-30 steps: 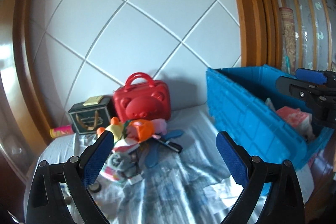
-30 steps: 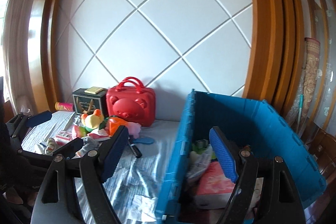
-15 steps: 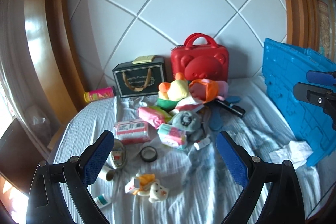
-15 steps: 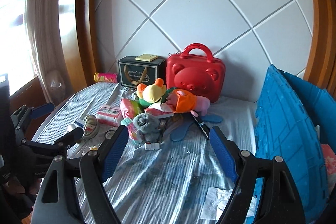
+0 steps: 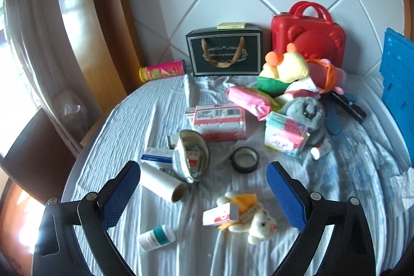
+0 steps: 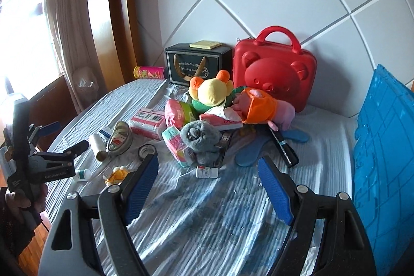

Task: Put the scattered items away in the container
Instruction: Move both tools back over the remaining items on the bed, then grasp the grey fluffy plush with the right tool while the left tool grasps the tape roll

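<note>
Both tongs are spread and empty. Lower your left gripper point(image 5: 203, 189) squarely over the small bear point(image 5: 254, 223) near the bed's point(image 5: 134, 120) front edge (blue container point(image 6: 385, 146) waits at the right edge).

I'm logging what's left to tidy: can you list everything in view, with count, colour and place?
crate: 1, blue, right edge
case: 1, red, against wall
gift bag: 1, black, left of case
can: 1, pink, far left by wall
plush toys: several, mixed colours, piled before case
tissue packs: several, pink and white, mid-bed
tape roll: 1, black, near centre
pouch: 1, silver, left of tape roll
tube: 1, white, beside pouch
small bear: 1, white, near front
bottles: 2, white, near front
left hand-held gripper: open, empty
right hand-held gripper: open, empty
</note>
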